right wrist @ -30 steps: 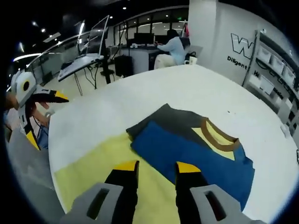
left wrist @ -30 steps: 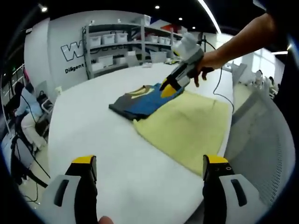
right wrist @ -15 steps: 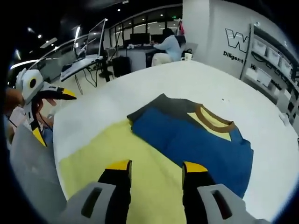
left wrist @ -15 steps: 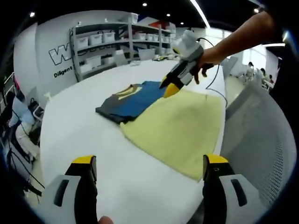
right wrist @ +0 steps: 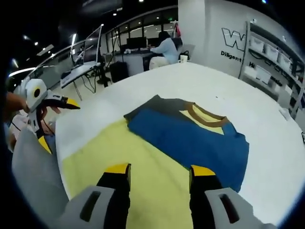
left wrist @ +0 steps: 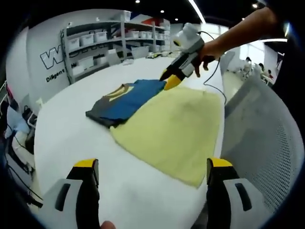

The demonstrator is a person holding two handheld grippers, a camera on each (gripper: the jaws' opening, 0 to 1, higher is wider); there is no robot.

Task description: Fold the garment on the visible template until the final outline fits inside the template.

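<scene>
Folded garment (right wrist: pixel 190 138) beside yellow template (right wrist: pixel 128 176), collar pointing away, both hand-held grippers' jaws apart, empty

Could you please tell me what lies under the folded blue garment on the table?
The garment lies mostly on the white table, with its near edge overlapping the yellow template. Whatever lies beneath the fabric is covered and cannot be seen.

Legible text appears on the white wall (left wrist: pixel 45 45) beside the shelving. In the left gripper view, a large outlined letter "W" (left wrist: pixel 51 57) stands above smaller dark lettering reading "Diligent" (left wrist: pixel 56 75). In the right gripper view, the same wall lettering is cut off by the shelving upright.
</scene>
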